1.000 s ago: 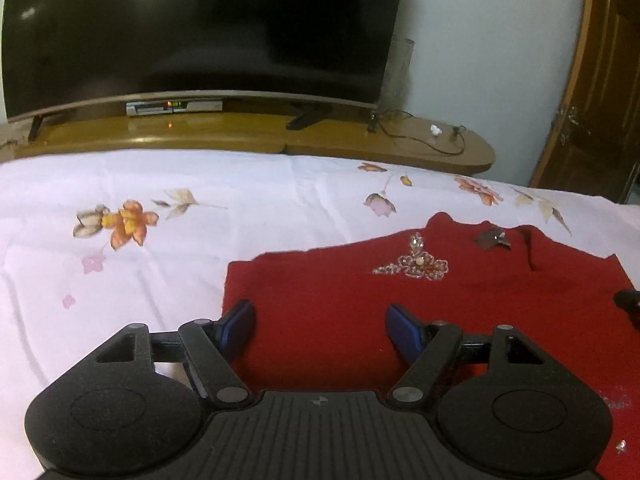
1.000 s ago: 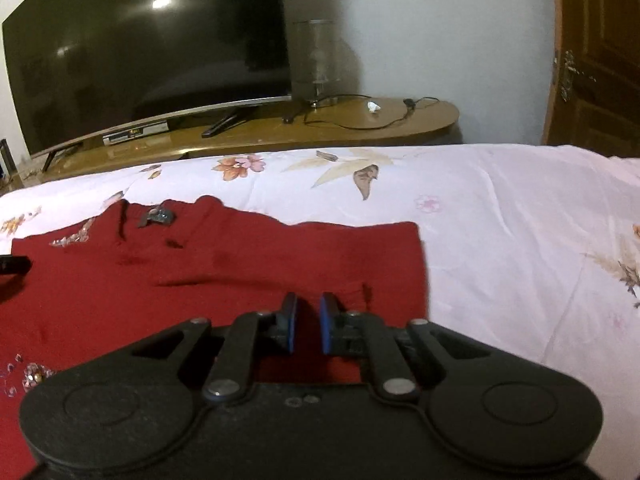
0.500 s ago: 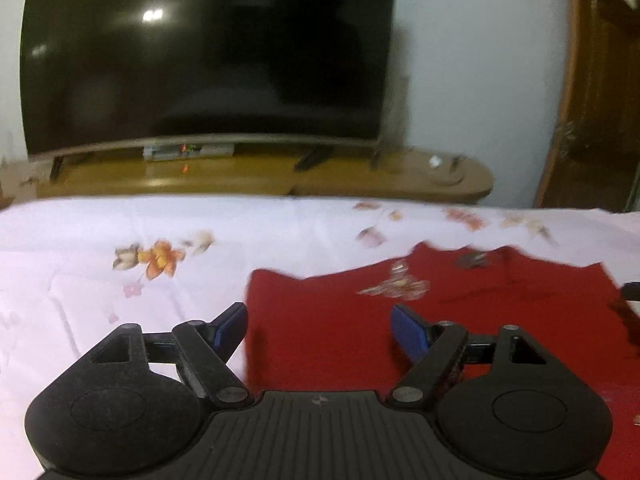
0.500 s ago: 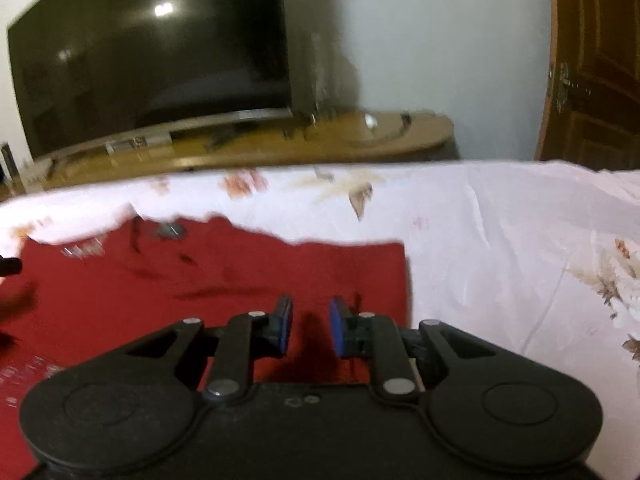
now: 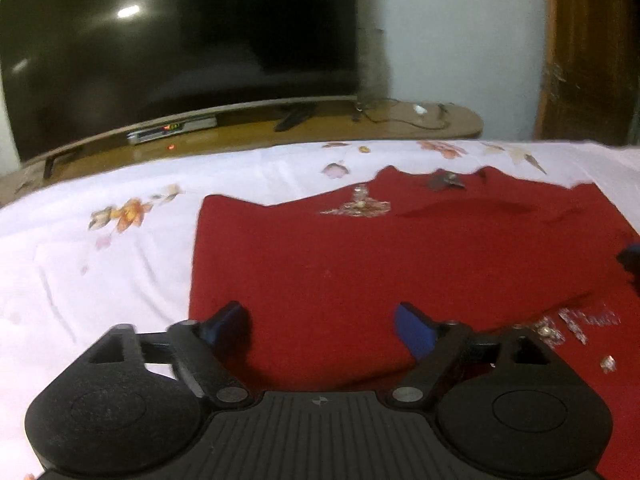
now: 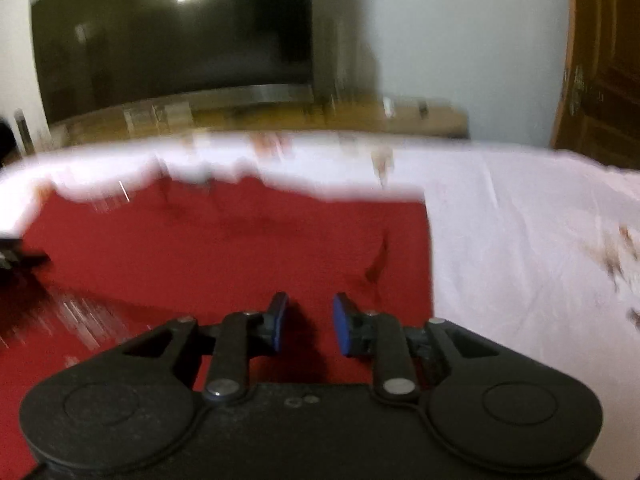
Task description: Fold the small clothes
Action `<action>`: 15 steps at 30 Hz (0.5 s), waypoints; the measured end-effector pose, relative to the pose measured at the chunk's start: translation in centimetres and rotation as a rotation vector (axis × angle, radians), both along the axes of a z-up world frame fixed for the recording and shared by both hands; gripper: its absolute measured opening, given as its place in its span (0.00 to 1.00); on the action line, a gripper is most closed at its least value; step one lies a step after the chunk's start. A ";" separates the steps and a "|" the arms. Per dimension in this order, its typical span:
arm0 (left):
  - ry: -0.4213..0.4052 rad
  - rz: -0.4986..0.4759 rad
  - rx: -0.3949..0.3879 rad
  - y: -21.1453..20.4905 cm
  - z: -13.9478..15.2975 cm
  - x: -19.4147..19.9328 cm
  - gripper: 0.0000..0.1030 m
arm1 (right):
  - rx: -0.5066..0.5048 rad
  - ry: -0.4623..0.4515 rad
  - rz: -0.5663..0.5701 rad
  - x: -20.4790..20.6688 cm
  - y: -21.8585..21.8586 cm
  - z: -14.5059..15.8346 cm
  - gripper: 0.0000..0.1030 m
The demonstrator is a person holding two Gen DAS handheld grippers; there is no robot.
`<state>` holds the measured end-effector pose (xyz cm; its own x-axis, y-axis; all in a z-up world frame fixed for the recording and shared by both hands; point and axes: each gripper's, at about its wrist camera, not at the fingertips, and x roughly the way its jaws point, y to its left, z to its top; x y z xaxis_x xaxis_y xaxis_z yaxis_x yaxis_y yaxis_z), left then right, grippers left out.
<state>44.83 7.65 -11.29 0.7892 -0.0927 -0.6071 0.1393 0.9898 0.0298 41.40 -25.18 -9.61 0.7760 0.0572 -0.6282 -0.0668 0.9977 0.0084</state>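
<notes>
left wrist view: the left gripper (image 5: 322, 326) hovers low over the near edge of the red garment (image 5: 400, 256), jaws spread wide, nothing between them. compared with one second ago the jaw spread is unchanged, but the garment now fills more of the frame and the camera has tilted; the garment lies flat on the floral bed sheet (image 5: 100, 272), neckline and beaded trim (image 5: 358, 206) toward the tv (image 5: 176, 48). judgement: a fold has just been laid down and released, and the gripper is repositioning for the next grasp. a dark tip at the right edge is probably the other gripper (image 5: 630, 260), cut off by the frame. loose sequin ornaments (image 5: 576, 324) lie on the cloth at right; their attachment cannot be determined.

right wrist view: the right gripper (image 6: 306, 326) sits over the garment's (image 6: 240, 252) near right portion, close to its right edge. its jaws stand parted with a visible gap, holding nothing; one second ago they were nearly pressed together, so the grip has been released. heavy motion blur smears the far garment edge, the sheet (image 6: 520, 240) pattern and the tv stand (image 6: 260, 110). whether the pads touch the cloth cannot be told.
</notes>
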 end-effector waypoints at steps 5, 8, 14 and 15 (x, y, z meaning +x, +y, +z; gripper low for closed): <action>0.010 0.029 0.029 -0.4 -0.1 0.2 0.90 | 0.008 -0.008 0.009 -0.1 -0.2 0.0 0.24; 0.018 0.049 0.037 -0.6 0.0 0.2 0.92 | 0.008 -0.012 0.015 -0.1 -0.2 -0.1 0.24; 0.027 0.087 0.084 -1.1 0.1 0.5 1.00 | 0.017 -0.003 0.034 0.1 -0.6 -0.1 0.25; 0.027 0.089 0.087 -1.1 0.1 0.5 1.00 | 0.020 -0.001 0.039 0.2 -0.7 -0.1 0.25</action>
<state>45.31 6.50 -11.18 0.7750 0.0309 -0.6312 0.0532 0.9921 0.1138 41.60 -25.84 -9.73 0.7738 0.0999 -0.6255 -0.1059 0.9940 0.0277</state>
